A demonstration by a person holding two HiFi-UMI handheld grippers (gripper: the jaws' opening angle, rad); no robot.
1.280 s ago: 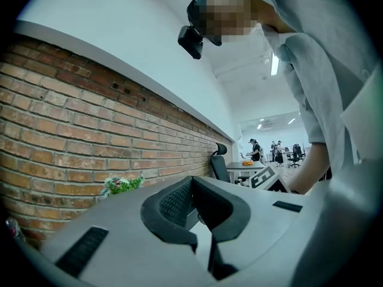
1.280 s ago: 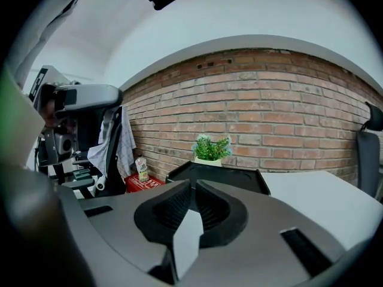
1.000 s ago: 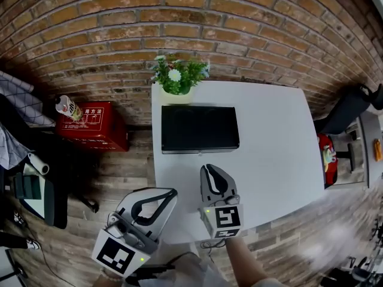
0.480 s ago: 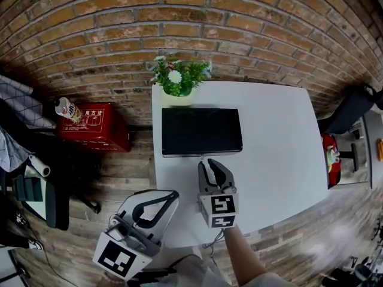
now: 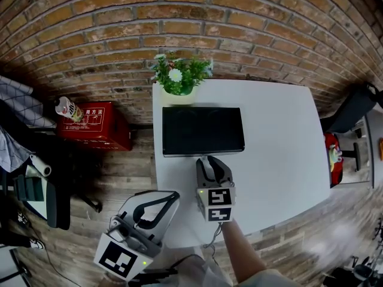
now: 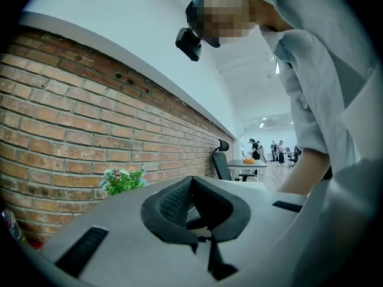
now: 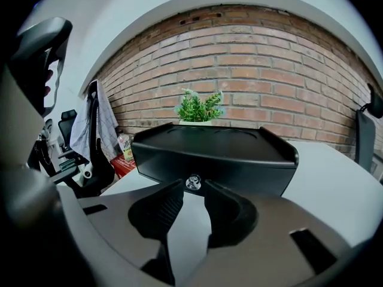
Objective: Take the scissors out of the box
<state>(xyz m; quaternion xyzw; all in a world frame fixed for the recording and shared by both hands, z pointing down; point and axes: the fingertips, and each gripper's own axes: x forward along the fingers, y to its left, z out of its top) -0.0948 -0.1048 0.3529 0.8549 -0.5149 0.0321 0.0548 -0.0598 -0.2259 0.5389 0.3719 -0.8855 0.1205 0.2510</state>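
**Closed black box on white worktop; right gripper at its front knob.**

The worktop [image 5: 275, 154] stands against a brick wall. The box [image 5: 202, 129] lies closed on the worktop's rear left part, just in front of a potted plant [image 5: 178, 76]. The scissors show in no view. The right gripper [image 5: 210, 162] is over the worktop and points at the box's front wall, its jaws narrowly apart and holding nothing. The left gripper [image 5: 167, 197] hangs beside the worktop's near left corner, its jaws closed together and empty. A small clear knob [image 7: 192, 182] on the box's front wall sits just ahead of the gap between the right jaw tips; contact cannot be confirmed.
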